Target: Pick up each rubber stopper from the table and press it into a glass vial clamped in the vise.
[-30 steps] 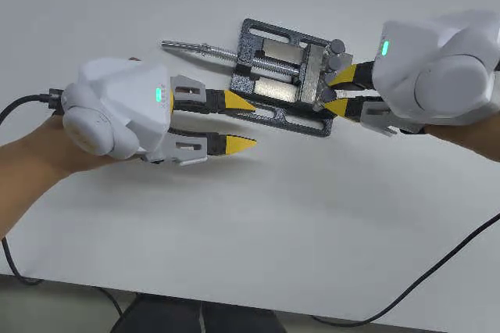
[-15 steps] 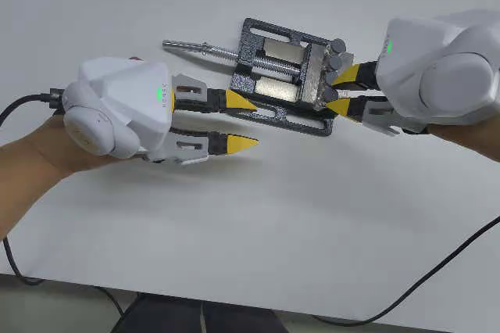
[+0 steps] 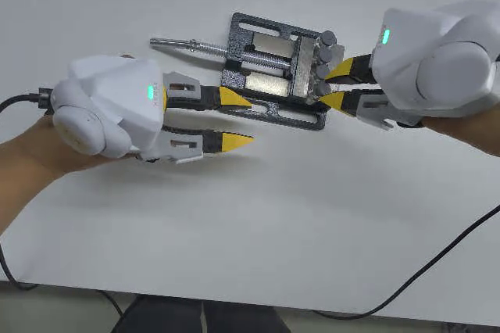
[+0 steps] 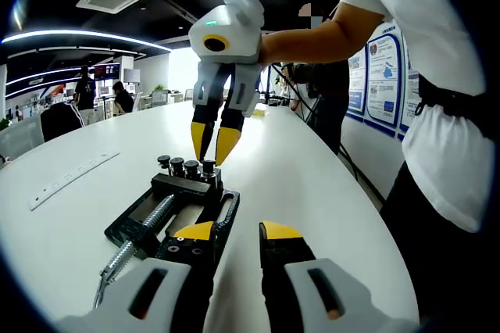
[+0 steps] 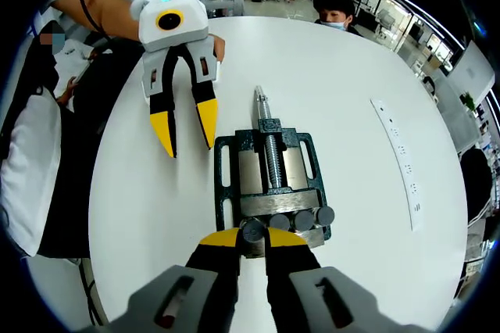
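**Last stopper going in, row of four nearly finished**

The right gripper is standing over the vise. Its jaws are a little apart, and the end stopper is sitting between the yellow tips at the bottom centre of the right gripper view. Whether the tips are squeezing it or only flanking it, I cannot tell. Three more stoppers are lining up to its right, so all four places in the vise are carrying a grey cap. The vials underneath are mostly hidden between the clamping plates.

The picking-up part is looking finished. What seems left is seating this end stopper fully and perhaps checking the other three. How deep any of them is sitting is too small to read.

The stoppers are standing upright with their tops facing up. Their row is running left to right across the lower middle of the right gripper view, rising slightly to the right. The vise's long axis is crossing that row, with its screw pointing toward the top of that frame. In the head view the screw's handle is pointing to the upper left.

The left gripper is hovering left of centre in the head view. Its jaws are wide apart and gripping nothing, and its tips are near the vise's lower left corner, above the white desk.
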A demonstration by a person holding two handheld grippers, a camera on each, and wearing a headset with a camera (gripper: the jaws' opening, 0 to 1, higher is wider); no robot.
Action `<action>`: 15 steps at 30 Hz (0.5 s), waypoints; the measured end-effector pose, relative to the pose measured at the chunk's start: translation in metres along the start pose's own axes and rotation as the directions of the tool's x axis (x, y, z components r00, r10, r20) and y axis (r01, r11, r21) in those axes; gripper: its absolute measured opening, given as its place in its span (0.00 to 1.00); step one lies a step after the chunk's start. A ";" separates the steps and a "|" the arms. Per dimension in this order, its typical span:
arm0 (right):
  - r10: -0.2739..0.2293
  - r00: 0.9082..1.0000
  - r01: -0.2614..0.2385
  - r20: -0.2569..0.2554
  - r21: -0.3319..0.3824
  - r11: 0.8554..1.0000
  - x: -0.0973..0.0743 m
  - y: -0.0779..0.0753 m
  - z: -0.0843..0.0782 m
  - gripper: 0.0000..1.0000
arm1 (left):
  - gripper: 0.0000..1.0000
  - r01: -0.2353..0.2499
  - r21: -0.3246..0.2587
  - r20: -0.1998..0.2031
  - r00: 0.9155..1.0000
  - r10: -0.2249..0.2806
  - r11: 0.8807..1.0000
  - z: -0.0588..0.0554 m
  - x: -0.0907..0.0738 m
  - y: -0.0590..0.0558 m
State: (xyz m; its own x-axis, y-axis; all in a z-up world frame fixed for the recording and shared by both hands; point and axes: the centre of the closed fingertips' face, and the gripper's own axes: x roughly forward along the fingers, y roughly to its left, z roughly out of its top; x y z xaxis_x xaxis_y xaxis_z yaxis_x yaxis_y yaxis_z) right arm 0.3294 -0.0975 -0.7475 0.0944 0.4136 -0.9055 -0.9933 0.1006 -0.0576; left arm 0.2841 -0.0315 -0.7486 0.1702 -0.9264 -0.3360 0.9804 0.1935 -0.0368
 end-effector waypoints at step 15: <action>-0.011 0.997 0.002 -0.073 -0.117 0.993 0.002 0.002 0.003 0.11 | 0.19 -0.006 -0.006 0.000 1.000 0.006 1.000 -0.001 -0.003 0.001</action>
State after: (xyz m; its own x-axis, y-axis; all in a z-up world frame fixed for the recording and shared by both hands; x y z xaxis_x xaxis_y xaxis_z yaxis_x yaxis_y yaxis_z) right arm 0.3281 -0.0935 -0.7482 0.1001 0.3457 -0.9330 -0.9941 -0.0055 -0.1087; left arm 0.2840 -0.0281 -0.7489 0.1764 -0.9250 -0.3364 0.9787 0.2012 -0.0399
